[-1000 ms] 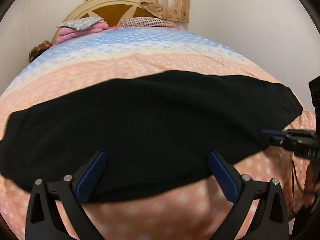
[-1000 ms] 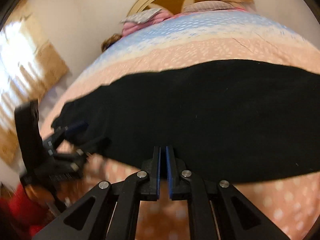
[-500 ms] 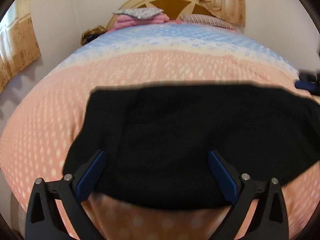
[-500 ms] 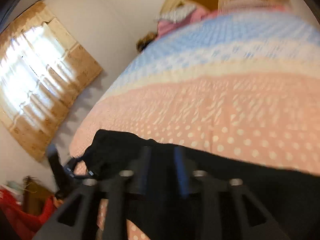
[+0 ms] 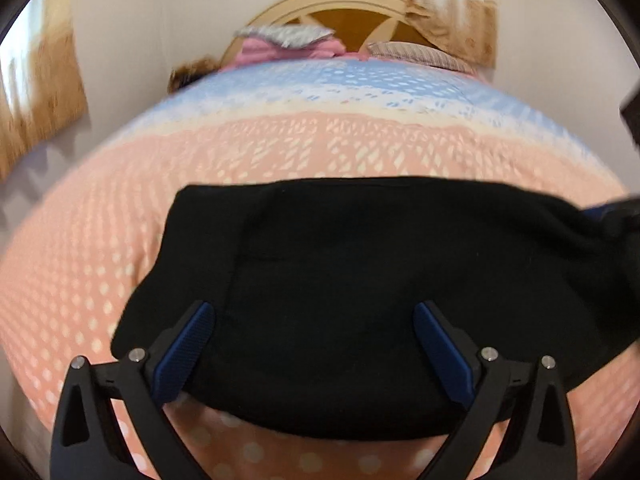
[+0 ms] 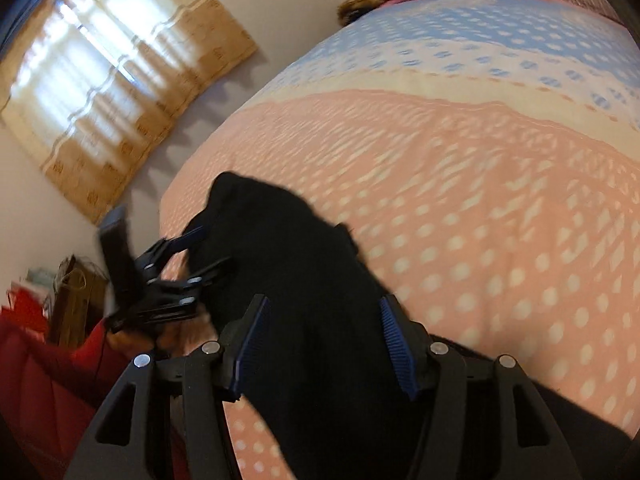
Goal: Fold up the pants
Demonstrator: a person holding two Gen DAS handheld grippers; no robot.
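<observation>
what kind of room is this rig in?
Most likely a home bedroom: black pants lie on a bed's dotted pink-and-blue bedspread, with a curved headboard, pillows and curtained window.

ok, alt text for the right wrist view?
Black pants lie on a pink dotted bedspread, with the right gripper above them, its fingers opening and not pressing the cloth. The left gripper sits at the pants' left edge; a curtained window is behind.
</observation>
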